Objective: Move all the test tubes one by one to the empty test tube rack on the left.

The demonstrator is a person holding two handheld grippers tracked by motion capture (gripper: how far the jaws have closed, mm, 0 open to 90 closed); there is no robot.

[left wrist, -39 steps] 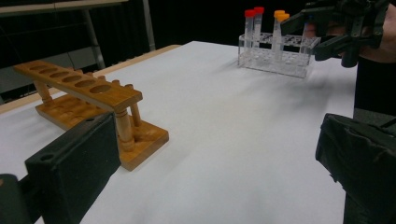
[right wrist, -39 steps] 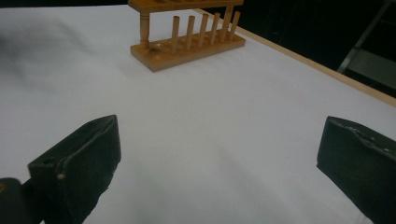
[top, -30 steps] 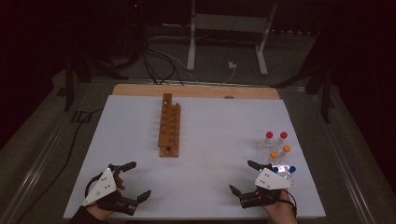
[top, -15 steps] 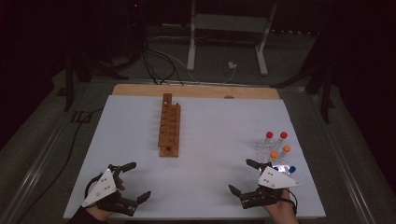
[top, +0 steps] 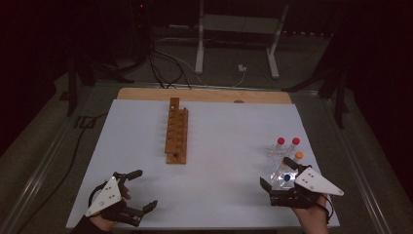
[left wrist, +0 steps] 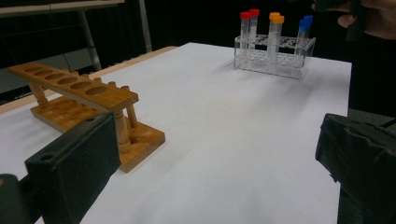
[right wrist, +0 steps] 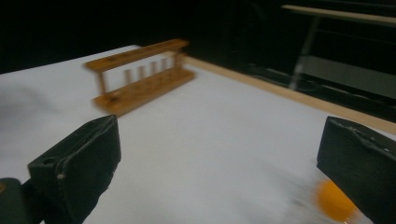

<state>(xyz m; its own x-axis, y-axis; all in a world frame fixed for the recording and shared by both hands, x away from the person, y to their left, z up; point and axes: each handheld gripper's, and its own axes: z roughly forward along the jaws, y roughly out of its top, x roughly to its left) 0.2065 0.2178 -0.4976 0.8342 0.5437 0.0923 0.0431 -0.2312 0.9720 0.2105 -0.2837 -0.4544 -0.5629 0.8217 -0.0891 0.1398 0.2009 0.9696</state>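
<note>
Left tool [top: 137,190]: jaws wide apart, empty, near left corner of the desk [top: 224,136].
Right tool [top: 277,173]: jaws wide apart, empty, just beside the clear tube rack [top: 282,163].
Wooden rack [top: 177,136]: centre, empty.

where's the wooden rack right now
In the high view the wooden rack stands empty, left of centre on the white table, lengthwise away from the person, well ahead of the left gripper.

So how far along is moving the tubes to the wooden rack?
Nothing looks moved: the wooden rack has empty holes, and the capped tubes stand in the clear rack. The right hand-held gripper is open beside that rack; the left is open, holding nothing. Every transfer is left.
</note>
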